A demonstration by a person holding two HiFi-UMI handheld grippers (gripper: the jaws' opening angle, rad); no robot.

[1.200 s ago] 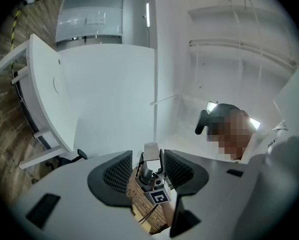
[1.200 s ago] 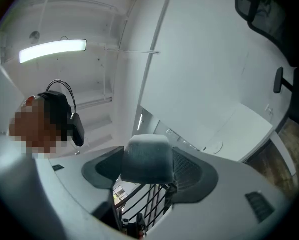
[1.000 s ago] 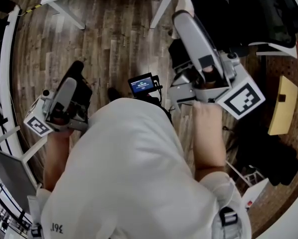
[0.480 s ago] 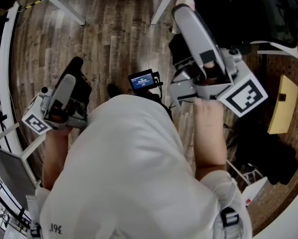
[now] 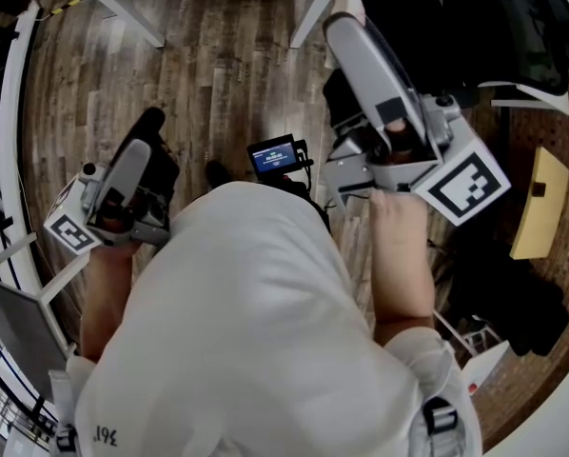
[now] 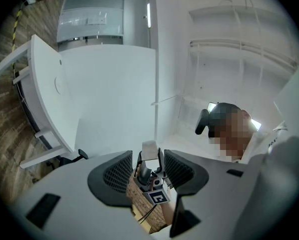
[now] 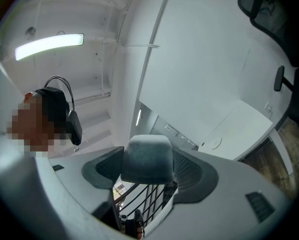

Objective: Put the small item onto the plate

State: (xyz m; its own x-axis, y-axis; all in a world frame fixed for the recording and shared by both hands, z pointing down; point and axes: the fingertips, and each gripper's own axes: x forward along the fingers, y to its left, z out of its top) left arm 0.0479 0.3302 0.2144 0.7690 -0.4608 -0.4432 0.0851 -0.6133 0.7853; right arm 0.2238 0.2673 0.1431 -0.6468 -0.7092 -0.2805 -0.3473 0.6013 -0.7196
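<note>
Grey block (image 7: 148, 156) is pinched in the right tool (image 7: 148, 170), so that hand's on it. Left tool (image 6: 149, 172) sits narrowly open and empty. No plate anywhere in view.
</note>
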